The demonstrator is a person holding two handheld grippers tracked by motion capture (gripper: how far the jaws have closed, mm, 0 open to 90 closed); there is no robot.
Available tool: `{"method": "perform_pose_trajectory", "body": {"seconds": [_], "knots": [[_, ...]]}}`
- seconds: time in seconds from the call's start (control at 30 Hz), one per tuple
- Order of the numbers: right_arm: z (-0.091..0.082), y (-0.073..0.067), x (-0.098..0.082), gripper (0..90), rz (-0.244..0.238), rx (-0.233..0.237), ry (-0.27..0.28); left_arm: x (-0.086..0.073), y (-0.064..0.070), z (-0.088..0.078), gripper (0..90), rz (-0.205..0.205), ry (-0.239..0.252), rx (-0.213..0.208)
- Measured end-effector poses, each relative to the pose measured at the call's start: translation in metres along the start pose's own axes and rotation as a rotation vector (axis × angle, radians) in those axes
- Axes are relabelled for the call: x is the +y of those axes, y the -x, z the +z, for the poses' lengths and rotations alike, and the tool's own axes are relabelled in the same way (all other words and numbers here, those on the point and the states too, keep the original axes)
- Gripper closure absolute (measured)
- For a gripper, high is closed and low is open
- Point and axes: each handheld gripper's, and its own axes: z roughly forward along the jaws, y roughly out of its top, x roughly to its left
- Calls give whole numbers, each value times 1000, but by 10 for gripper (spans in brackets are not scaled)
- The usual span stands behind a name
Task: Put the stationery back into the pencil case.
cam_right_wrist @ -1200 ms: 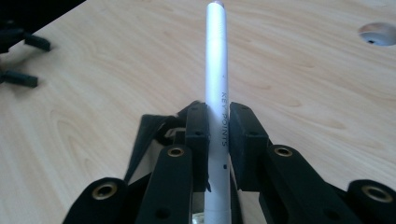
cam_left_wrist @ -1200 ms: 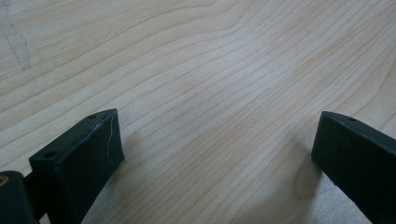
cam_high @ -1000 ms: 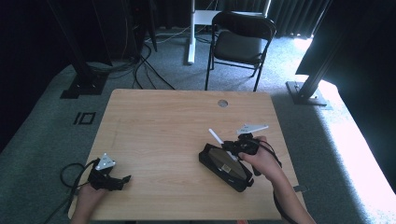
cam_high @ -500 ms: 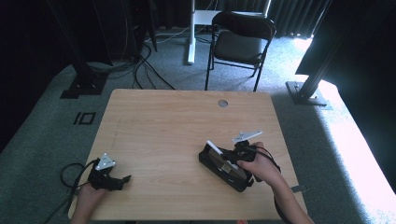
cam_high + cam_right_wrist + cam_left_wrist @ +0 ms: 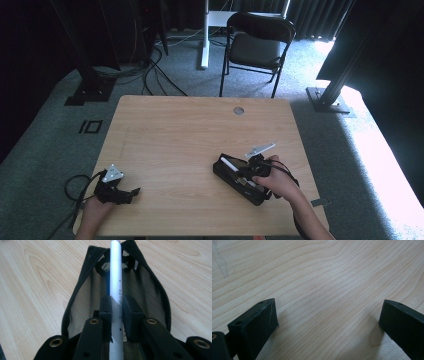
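Right gripper view: "KEY POINTS" lettering on white pen (image 5: 116,285), unreadable from the high view.

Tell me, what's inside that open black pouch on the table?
A white pen lies over the open black pouch, clamped by the right gripper. Something dark sits at the far end, unclear. The gripper and mesh lining hide whatever lies deeper.

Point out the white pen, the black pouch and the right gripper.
white pen (image 5: 116,270): right gripper view, on its barrel.
black pouch (image 5: 82,300): right gripper view, on its mesh lining.
right gripper (image 5: 116,308): right gripper view, midway between its fingertips.
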Motion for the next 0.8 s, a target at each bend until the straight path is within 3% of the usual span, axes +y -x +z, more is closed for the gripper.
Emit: {"method": "perform_pose_trajectory", "body": {"seconds": [0.43,0.8], "knots": [[19,-3,3,785,-24,-19,-89,0,0,0,22,0,0,0],[21,-3,2,780,-13,-11,-102,0,0,0,22,0,0,0]]}}
